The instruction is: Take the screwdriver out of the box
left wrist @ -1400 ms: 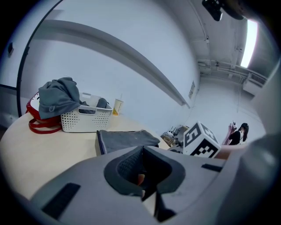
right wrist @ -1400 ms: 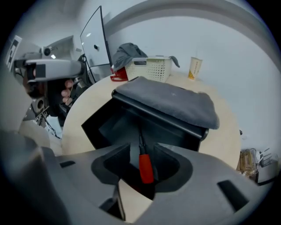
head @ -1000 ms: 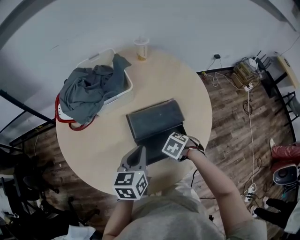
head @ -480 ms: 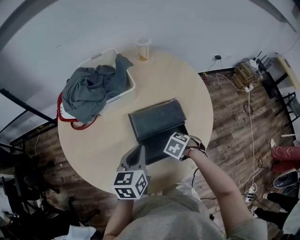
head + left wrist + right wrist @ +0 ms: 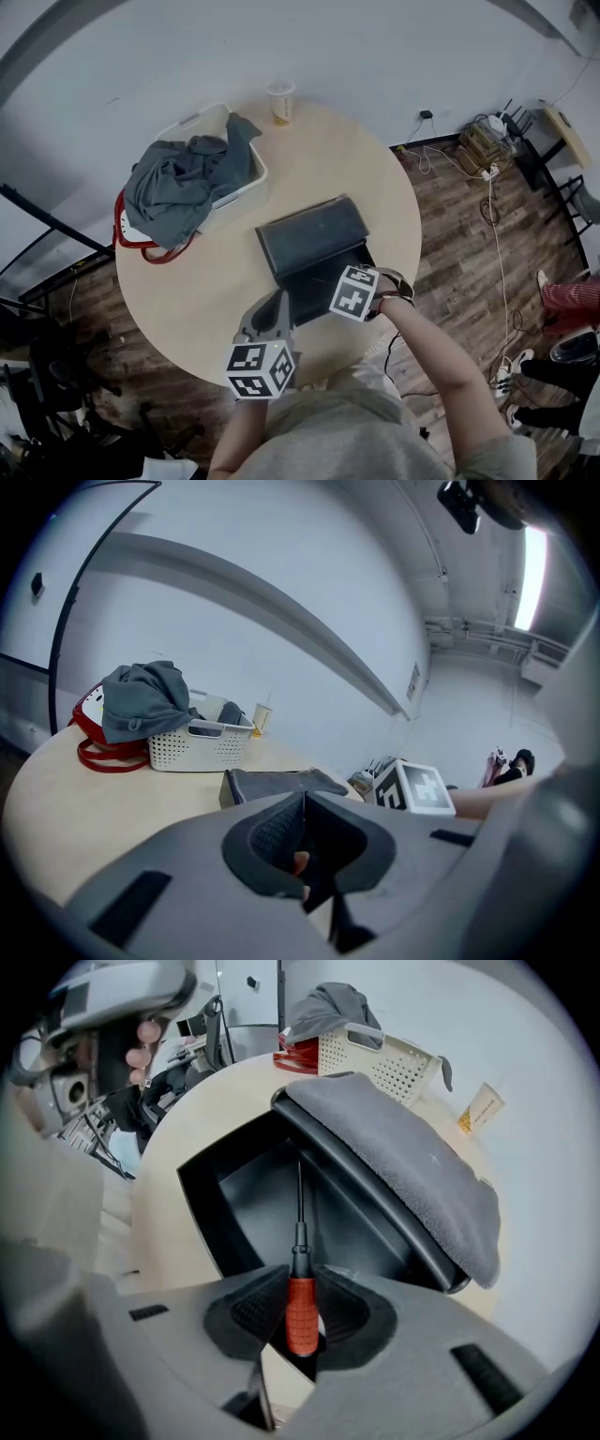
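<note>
Nearest the person, the left gripper (image 5: 302, 846) hovers at the 6 o'clock edge of the round pale wooden counter (image 5: 187, 300), its jaws pressed together. Just to its right, the right gripper (image 5: 300, 1321) has its jaws clamped on the red knurled handle of the slim black-shafted screwdriver (image 5: 299, 1269), whose shaft reaches over the inside of the open black rectangular box (image 5: 246, 1206) at mid-counter. Beyond, a white perforated plastic basket (image 5: 246, 178) heaped with grey cloth (image 5: 178, 187) sits at 10 o'clock and a paper cup (image 5: 279, 101) at 12. Cables (image 5: 487, 178) lie on the dark plank floor (image 5: 469, 253) at 2 o'clock.

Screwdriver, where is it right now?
In the right gripper view the screwdriver is clamped by its orange handle in the right claw, its shaft pointing into the open black box.
</note>
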Tool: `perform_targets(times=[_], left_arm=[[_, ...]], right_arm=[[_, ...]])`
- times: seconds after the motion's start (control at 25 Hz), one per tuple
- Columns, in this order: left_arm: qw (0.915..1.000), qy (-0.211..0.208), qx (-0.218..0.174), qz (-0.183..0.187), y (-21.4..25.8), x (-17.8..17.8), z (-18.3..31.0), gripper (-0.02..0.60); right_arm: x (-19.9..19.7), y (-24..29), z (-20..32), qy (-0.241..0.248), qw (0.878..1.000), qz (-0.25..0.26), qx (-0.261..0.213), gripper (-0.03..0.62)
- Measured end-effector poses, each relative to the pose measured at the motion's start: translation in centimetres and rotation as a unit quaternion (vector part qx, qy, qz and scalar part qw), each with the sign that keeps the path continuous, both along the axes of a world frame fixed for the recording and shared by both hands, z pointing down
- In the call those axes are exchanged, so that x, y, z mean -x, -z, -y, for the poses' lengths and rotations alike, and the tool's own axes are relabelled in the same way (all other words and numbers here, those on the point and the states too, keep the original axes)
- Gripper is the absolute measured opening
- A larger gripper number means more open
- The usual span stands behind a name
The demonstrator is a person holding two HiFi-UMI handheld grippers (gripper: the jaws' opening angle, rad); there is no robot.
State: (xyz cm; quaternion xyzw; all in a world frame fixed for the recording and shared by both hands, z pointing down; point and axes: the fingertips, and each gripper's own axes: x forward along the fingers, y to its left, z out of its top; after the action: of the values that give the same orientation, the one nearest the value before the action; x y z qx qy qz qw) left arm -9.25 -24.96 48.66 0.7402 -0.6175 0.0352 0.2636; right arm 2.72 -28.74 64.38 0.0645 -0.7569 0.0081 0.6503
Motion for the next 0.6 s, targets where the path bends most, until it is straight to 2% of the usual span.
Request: perform_targets(times=[0.24, 0.6], left_arm=[[0.9999, -0.013, -0.004, 0.0, 0.3, 0.3, -1.2, 0.003], [0.9984, -0.056, -0.011, -0.002, 0.9, -0.5, -2.6, 0.004]], right_arm=[[0.5, 2.5, -0.3, -0.007, 1.0, 0.02, -0.021, 0.078], [0.1, 6.6, -2.1, -0.076, 0.992, 0.082, -0.065, 0.078]])
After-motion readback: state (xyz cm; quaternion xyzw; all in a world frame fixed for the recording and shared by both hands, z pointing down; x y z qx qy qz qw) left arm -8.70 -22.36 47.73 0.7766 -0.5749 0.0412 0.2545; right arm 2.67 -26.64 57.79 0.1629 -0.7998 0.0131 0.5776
